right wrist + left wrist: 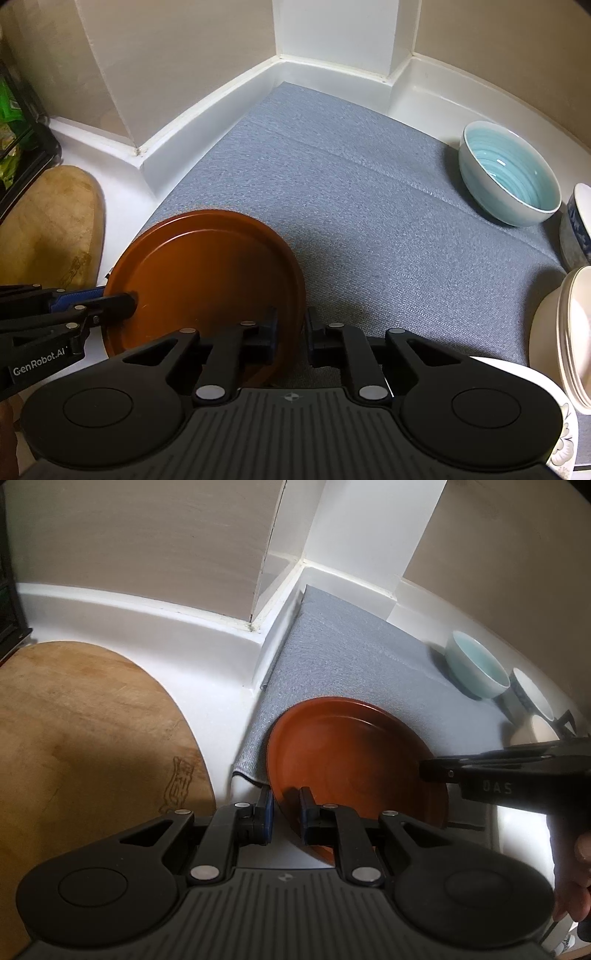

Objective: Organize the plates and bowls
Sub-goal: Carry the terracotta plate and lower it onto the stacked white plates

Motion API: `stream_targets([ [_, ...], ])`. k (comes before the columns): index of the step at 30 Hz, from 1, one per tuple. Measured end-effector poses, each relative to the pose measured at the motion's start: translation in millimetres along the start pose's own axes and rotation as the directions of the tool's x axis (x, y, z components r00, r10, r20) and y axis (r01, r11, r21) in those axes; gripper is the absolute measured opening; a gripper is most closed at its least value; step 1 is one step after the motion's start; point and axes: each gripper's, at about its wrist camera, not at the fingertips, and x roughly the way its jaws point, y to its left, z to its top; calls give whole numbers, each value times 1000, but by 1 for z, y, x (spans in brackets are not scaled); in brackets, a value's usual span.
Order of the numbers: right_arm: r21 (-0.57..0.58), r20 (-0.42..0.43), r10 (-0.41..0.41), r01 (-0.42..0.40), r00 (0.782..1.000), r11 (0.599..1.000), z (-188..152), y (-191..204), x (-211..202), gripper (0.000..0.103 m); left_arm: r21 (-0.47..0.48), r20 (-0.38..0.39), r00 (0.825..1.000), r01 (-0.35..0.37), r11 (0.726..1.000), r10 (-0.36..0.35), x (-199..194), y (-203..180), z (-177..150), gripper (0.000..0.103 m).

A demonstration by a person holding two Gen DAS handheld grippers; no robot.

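The brown plate [351, 760] is held at opposite rims over the grey mat [351, 192] on the table, clamped by both left tongs [286, 812] and right tongs [291, 332], presumably for steady, level carrying toward the bowls [511, 173].

Brown plate [207, 266] smooth, satin; mat [351, 206] grey woven cloth; board [88, 731] worn wood; teal bowl [511, 173] glossy glazed.

1. Plates: one brown plate [207, 273].
2. Bowls: three in clear view: teal bowl [511, 173], blue-patterned bowl [576, 229], cream bowl [565, 332].
3. Mats: one grey mat [351, 206].
4. Boards: one wooden board [85, 738].
5. Hand-held grippers: two.
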Motion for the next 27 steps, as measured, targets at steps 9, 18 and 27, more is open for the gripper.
stream_targets([
  [9,-37,47,20,-18,999,999,-6,9,-27,14,-35,28,999,-15,999,16,-26,-1,-9,15],
  [18,-47,88,46,-42,995,998,-14,8,-59,14,-27,57,998,-7,1000,8,-48,-11,-13,15],
  [27,-36,135,50,-46,990,998,-31,-12,-92,14,30,68,998,11,999,-13,-61,-42,-16,15],
])
